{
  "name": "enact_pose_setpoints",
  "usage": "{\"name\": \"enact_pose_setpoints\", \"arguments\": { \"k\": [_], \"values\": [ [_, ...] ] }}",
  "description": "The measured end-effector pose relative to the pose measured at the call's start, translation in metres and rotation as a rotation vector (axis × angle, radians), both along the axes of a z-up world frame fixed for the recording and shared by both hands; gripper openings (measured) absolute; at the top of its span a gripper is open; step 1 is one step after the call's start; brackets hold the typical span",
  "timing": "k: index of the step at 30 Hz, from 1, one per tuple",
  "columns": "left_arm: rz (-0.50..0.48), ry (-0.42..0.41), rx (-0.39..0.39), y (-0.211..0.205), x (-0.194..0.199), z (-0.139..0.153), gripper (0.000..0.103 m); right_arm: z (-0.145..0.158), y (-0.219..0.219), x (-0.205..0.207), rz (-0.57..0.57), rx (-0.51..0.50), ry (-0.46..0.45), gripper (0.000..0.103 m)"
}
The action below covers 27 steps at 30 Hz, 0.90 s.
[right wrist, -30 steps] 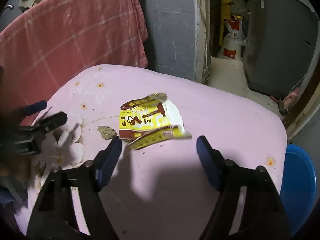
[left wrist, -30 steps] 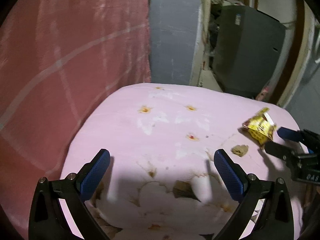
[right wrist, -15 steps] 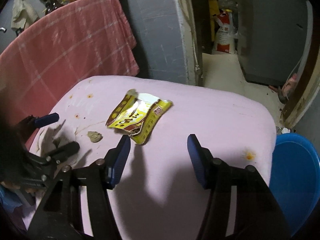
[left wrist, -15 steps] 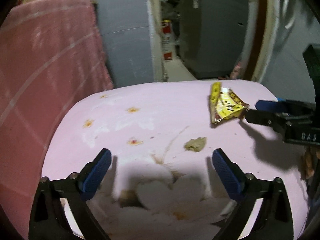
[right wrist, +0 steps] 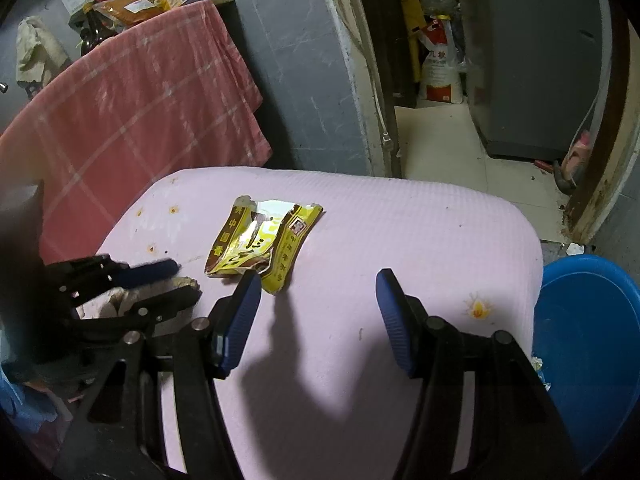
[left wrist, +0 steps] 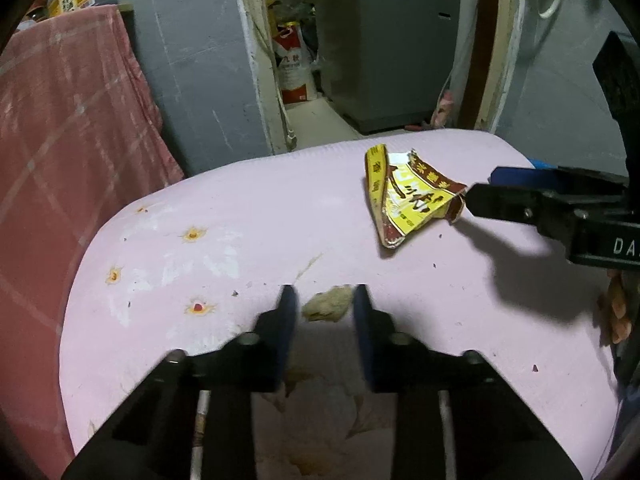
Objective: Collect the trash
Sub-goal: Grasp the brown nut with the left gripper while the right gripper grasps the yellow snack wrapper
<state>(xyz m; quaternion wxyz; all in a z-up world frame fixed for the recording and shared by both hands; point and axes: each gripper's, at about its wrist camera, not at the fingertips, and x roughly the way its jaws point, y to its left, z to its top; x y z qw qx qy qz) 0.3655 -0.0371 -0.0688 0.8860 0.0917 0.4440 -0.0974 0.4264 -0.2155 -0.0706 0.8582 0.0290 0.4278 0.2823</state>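
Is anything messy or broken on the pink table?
Yes. A torn, crumpled yellow wrapper lies open mid-table, and a small beige scrap sits between the left gripper's fingers. The pink cloth has brown stains.

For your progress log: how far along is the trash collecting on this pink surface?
Nothing looks collected yet. In hand: the left gripper, its jaws just closing, brackets the small crumpled scrap. Left: the yellow wrapper lies loose beyond the open right gripper; the blue basin waits alongside.
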Motion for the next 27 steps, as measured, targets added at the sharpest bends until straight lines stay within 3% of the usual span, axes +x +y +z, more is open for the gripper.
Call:
{"name": "enact_pose_setpoints", "arguments": {
  "k": [7, 17, 27],
  "values": [
    [0.050, -0.011, 0.018, 0.011, -0.003, 0.002, 0.022, 0.002, 0.006, -0.002, 0.009, -0.003, -0.010, 0.067],
    [0.223, -0.018, -0.076, 0.064, 0.000, 0.010, 0.022, -0.001, 0.042, -0.006, 0.087, -0.028, -0.012, 0.083],
    [0.250, -0.015, -0.084, 0.080, -0.006, 0.013, 0.022, -0.008, 0.081, 0.003, 0.112, -0.153, -0.034, 0.083]
  ]
}}
